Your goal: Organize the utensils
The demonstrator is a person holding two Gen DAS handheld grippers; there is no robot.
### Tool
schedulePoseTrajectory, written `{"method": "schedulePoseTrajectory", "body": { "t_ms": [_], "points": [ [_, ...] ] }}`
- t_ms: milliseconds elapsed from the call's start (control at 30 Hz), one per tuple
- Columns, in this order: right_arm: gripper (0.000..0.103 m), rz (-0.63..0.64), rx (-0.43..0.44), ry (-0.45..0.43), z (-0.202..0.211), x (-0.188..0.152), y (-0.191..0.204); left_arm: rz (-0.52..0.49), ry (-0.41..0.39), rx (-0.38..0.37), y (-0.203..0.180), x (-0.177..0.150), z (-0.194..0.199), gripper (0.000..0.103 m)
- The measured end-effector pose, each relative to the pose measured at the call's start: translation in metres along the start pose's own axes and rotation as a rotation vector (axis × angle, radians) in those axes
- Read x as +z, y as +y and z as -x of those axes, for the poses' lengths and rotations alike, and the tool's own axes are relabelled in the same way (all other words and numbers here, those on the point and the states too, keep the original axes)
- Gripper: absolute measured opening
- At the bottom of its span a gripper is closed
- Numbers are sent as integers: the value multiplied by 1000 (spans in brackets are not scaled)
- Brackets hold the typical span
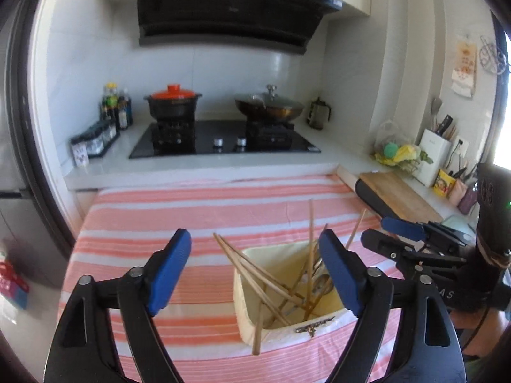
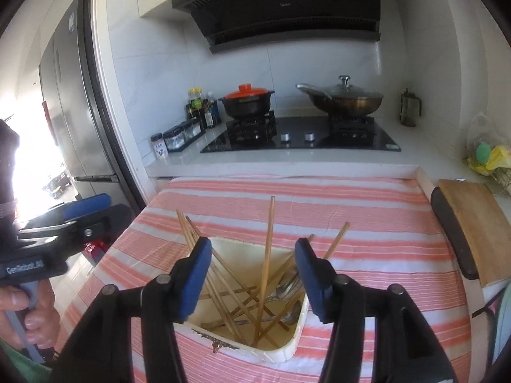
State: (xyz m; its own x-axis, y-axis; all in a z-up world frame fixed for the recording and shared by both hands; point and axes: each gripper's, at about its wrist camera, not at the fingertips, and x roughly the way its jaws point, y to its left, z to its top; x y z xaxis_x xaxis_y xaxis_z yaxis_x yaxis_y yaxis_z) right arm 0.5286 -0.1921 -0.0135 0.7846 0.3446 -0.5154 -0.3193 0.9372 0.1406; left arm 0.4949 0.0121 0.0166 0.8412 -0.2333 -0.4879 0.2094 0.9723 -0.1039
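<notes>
Hovering over cream bin (image 2: 289,352) on striped cloth (image 1: 198,214): right gripper (image 2: 254,274) half-spread, left gripper (image 1: 255,269) wide, nothing gripped. Chopsticks (image 2: 267,249), spoons (image 2: 284,287) jumbled inside bin. Sorting barely started; one stick to be singled out next, probably.

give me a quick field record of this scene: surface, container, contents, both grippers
surface: striped cloth over a table
container: cream bin on the cloth
contents: chopsticks crossed and leaning out, spoons at the bottom
left gripper: open, empty, above the cloth beside the bin
right gripper: open, empty, over the bin
background: stove with two lidded pots
</notes>
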Motion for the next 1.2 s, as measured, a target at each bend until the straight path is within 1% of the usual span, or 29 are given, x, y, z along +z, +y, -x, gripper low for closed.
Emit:
{"method": "schedulePoseTrajectory", "body": {
  "t_ms": [33,67,100,233,267,333,433,500,567,633,700,767,900,1067,1200],
  "points": [
    [56,11,-5,-22,12,-1,2,-11,-26,11,-1,-1,15,94],
    [56,21,-16,-37,24,-3,5,-24,-50,29,-4,-4,31,100],
    [57,28,-34,-50,38,-6,7,-38,-77,57,-9,-10,48,102],
    [76,62,-94,-115,96,-29,27,-81,-151,234,-31,-45,103,103],
    [79,74,-97,-134,110,-37,34,-88,-147,274,-37,-56,114,103],
    [94,104,-103,-148,134,-54,49,-90,-125,310,-46,-76,133,103],
    [102,137,-132,-185,166,-77,73,-40,-89,300,-52,-101,155,103],
    [103,140,-162,-179,186,-93,84,-6,-68,286,-53,-114,167,103],
    [103,129,-195,-173,202,-102,91,18,-46,302,-53,-123,175,103],
    [103,102,-202,-168,215,-113,93,32,-32,306,-54,-130,183,103],
    [103,86,-201,-136,219,-118,94,39,-19,301,-54,-133,191,103],
    [103,88,-210,-122,225,-121,96,42,-24,306,-56,-134,201,103],
    [103,90,-214,-144,245,-127,105,54,-34,279,-58,-132,218,103],
    [103,83,-193,-166,260,-128,114,14,-31,308,-66,-130,227,103],
    [103,72,-166,-176,268,-129,118,12,-38,306,-68,-130,235,103]
  ]
}}
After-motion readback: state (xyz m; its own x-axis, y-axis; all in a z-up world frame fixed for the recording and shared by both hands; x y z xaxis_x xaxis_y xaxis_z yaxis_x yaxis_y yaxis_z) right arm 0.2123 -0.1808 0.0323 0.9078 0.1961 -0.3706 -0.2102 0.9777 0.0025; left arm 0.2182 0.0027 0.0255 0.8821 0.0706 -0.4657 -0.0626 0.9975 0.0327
